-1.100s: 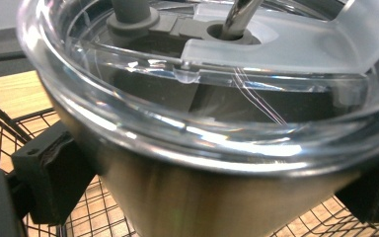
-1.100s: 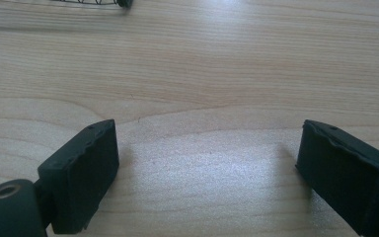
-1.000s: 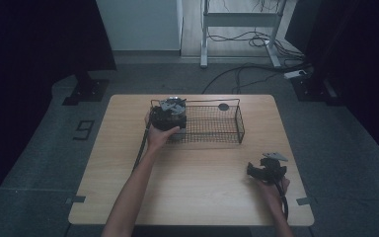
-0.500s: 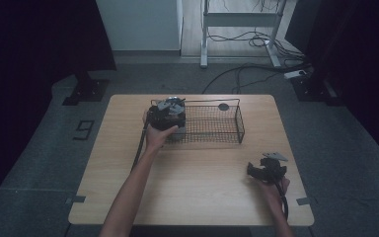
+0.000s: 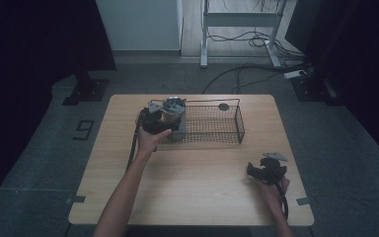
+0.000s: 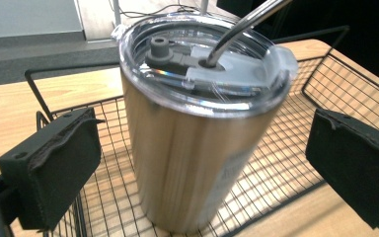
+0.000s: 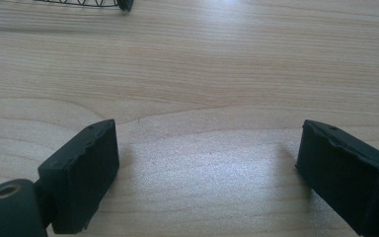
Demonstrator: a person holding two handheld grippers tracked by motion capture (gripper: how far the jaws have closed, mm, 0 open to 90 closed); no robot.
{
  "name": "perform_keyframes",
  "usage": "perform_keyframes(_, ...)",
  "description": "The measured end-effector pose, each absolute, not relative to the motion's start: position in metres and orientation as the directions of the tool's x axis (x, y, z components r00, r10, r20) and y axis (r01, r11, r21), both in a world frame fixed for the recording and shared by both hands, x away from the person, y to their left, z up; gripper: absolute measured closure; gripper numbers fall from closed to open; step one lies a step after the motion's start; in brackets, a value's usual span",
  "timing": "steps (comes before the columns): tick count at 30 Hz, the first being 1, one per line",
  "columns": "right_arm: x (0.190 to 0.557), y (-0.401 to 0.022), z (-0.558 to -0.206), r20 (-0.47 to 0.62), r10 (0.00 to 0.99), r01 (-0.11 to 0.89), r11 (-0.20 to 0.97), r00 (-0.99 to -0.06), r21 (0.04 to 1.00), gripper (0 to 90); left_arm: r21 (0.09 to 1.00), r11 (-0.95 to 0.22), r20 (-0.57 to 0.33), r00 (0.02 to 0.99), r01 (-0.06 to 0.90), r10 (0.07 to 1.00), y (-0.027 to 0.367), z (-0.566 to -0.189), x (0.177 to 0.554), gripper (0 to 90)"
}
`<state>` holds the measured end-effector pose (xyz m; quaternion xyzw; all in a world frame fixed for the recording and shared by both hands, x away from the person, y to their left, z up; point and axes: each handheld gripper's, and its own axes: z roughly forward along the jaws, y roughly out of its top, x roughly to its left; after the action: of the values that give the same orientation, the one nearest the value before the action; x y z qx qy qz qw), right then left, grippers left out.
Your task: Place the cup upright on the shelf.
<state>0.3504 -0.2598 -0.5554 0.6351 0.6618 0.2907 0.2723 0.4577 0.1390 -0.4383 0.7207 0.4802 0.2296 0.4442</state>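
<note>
High view: left gripper at black wire basket on wooden counter; right gripper idle.

Left gripper view: jaws spread, flanking steel tumbler with clear lid inside basket; step likely release or grasp.

Right gripper view: jaws apart, empty.

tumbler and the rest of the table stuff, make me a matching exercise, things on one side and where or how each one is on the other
Things:
1. steel tumbler
2. wire basket
3. left gripper
4. right gripper
5. metal straw

Places or states:
A. open above bare wood at the near right of the table
B. through the clear lid
C. open, a jaw on either side of the tumbler
D. upright in the basket's left end
E. on the table's far half

Pairs: 1-D, 2-E, 3-C, 4-A, 5-B
</note>
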Motion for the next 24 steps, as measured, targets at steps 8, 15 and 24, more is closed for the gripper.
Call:
perform_keyframes(8,0.350,-0.259,-0.555,0.012,0.999,0.683,0.020,-0.042,0.731,9.0,0.866,-0.132,-0.113,0.446,0.482,0.888,0.149,-0.436,0.432,6.7)
perform_keyframes(15,0.350,-0.260,-0.555,0.010,0.999,0.682,0.023,-0.044,0.731,9.0,0.861,-0.152,-0.113,0.474,0.485,0.873,0.155,-0.441,0.403,8.3)
perform_keyframes(24,0.350,-0.259,-0.555,0.010,0.999,0.682,0.022,-0.043,0.731,9.1,0.850,-0.161,-0.133,0.500,0.501,0.856,0.163,-0.458,0.367,8.9)
